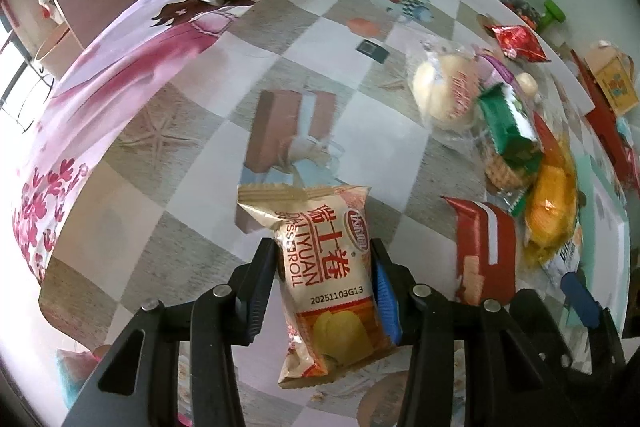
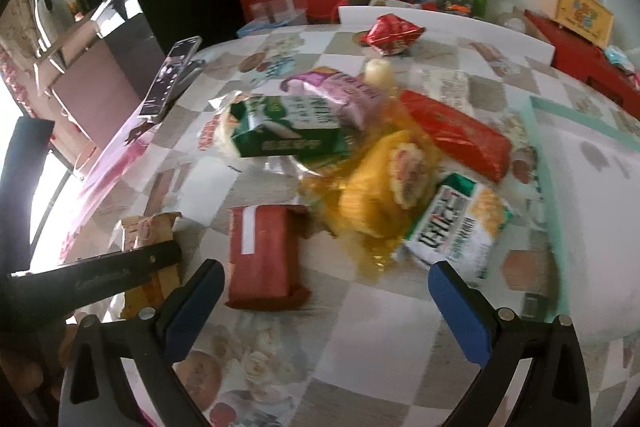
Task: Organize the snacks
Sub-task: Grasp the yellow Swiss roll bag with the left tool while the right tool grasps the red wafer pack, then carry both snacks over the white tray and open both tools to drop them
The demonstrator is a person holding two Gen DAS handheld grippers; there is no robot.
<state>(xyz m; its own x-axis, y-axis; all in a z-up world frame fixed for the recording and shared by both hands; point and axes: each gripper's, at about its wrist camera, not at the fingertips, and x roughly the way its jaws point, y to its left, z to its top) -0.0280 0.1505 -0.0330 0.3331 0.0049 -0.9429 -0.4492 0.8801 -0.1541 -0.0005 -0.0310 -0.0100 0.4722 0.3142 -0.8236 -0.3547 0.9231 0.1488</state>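
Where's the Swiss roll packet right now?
The Swiss roll packet is clamped in the left tongs, held above the checkered table, left of the red packet. In the right wrist view it sits far left.

Bare tablecloth (image 1: 192, 131) lies open leftward; the snack pile (image 2: 360, 155), somewhat blurred, crowds the right
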